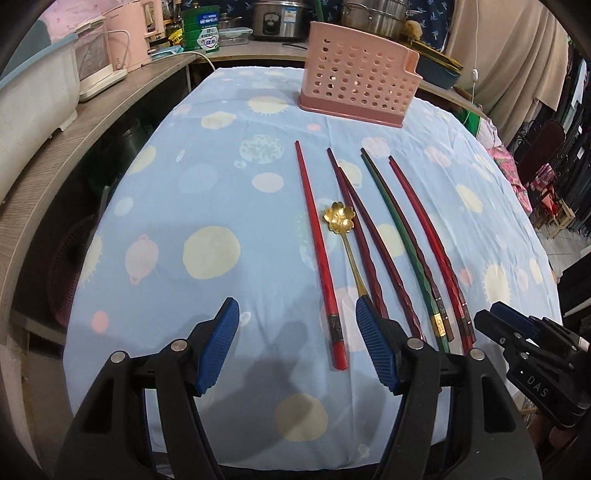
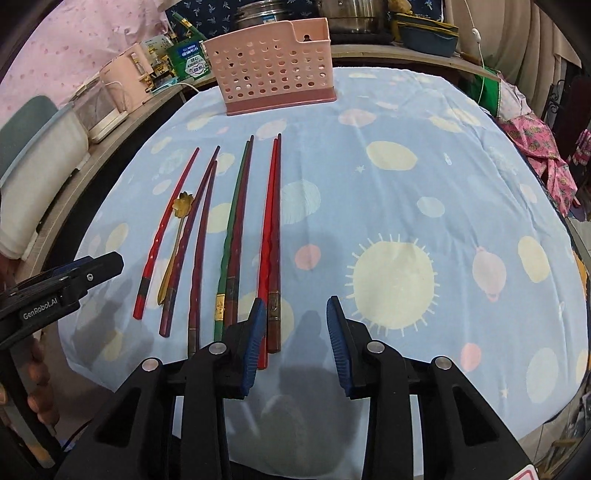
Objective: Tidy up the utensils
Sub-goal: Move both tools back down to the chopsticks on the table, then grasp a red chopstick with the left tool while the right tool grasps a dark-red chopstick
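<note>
Several red, maroon and green chopsticks (image 1: 373,243) lie side by side on the blue patterned tablecloth (image 1: 184,206), with a gold flower-shaped spoon (image 1: 340,218) among them. They also show in the right wrist view: chopsticks (image 2: 236,236), spoon (image 2: 183,205). A pink perforated utensil holder (image 1: 356,74) stands upright at the far side, also in the right wrist view (image 2: 275,64). My left gripper (image 1: 297,343) is open and empty above the near ends of the left chopsticks. My right gripper (image 2: 295,339) is open and empty beside the rightmost chopsticks' near ends.
A wooden shelf (image 1: 74,147) with pink and white appliances runs along the left. Pots and a green tin (image 1: 201,33) stand behind the table. Clothes and chairs are to the right (image 1: 546,192). The right part of the cloth (image 2: 424,221) holds no objects.
</note>
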